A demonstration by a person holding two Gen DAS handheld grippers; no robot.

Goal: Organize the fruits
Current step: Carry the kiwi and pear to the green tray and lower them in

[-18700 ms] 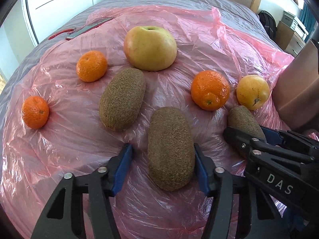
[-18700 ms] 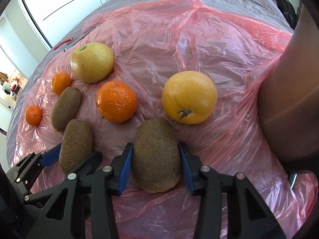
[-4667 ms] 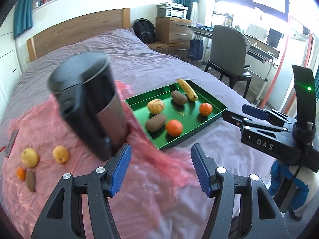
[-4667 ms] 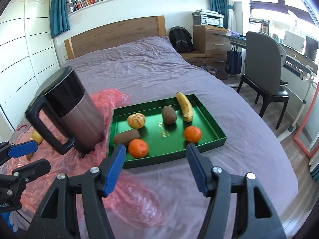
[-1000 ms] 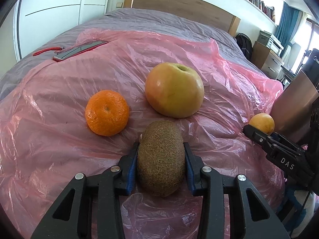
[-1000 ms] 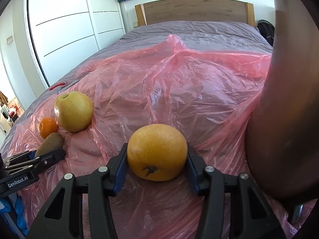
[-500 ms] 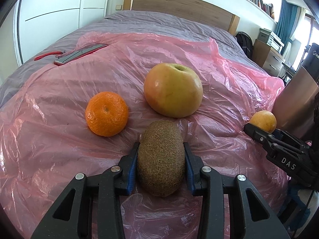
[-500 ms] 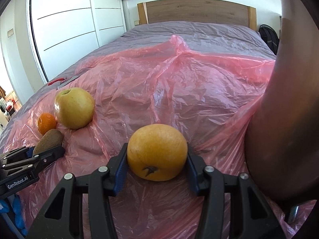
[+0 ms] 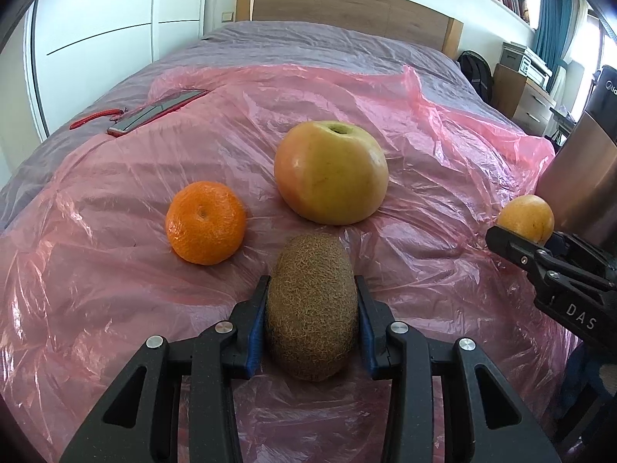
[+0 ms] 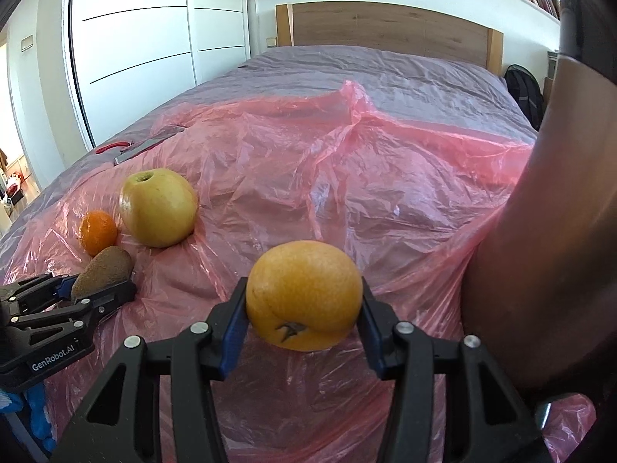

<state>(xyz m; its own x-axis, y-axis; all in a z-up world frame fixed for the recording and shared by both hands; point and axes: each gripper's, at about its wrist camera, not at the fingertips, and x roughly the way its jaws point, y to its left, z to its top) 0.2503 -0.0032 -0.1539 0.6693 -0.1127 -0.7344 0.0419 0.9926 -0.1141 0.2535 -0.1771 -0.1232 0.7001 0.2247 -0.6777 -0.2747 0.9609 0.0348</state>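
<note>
Pink plastic sheet covers the bed; left gripper clamps a kiwi, right gripper clamps a yellow orange, its stem scar visible only in the right view.

On the plastic sheet, the mandarin lies left of the apple, kiwi before both

kiwi: fuzzy brown
tangerine: bright orange
apple: yellow-green, pink blush
orange: yellow-orange
plastic sheet: translucent pink
bedspread: grey-purple
</note>
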